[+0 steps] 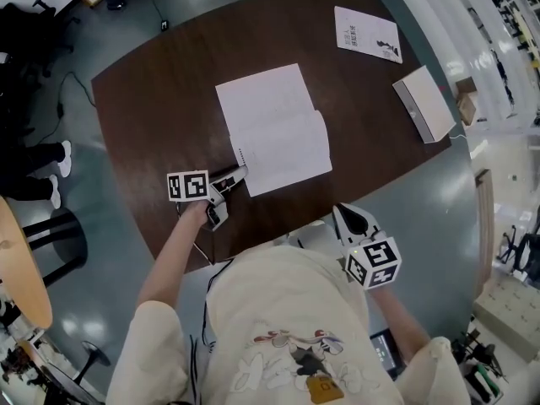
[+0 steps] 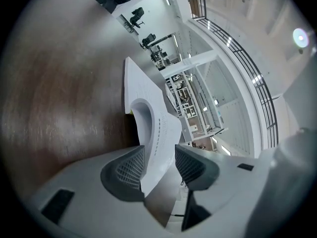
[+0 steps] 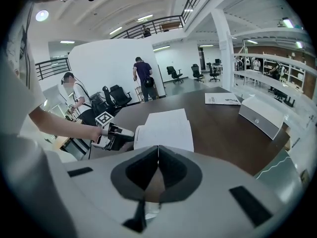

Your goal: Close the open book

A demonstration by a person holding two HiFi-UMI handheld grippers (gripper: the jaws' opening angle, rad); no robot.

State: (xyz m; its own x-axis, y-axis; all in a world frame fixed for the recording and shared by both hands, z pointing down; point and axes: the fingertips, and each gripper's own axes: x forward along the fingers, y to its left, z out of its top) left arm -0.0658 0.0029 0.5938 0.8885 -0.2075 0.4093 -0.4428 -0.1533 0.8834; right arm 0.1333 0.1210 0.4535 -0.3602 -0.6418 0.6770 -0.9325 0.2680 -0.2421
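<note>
two grippers, one limp leaf: the book (image 1: pixel 274 129) lies open and flat on the table (image 1: pixel 160 99).
head view: left gripper (image 1: pixel 237 175) at the book's near left corner, right gripper (image 1: pixel 350 218) well short of the book. left gripper view: jaws apart around a curled page corner (image 2: pixel 154 133), not pinching it; the paper looks light and floppy, so better to take several leaves or the cover edge. right gripper view: jaws clenched together on nothing, the book ahead.

head view: from my head, steeply down over desk (image 1: pixel 160 99)
left gripper view: close on book (image 2: pixel 144 99) edge
right gripper view: low across desk, same book
</note>
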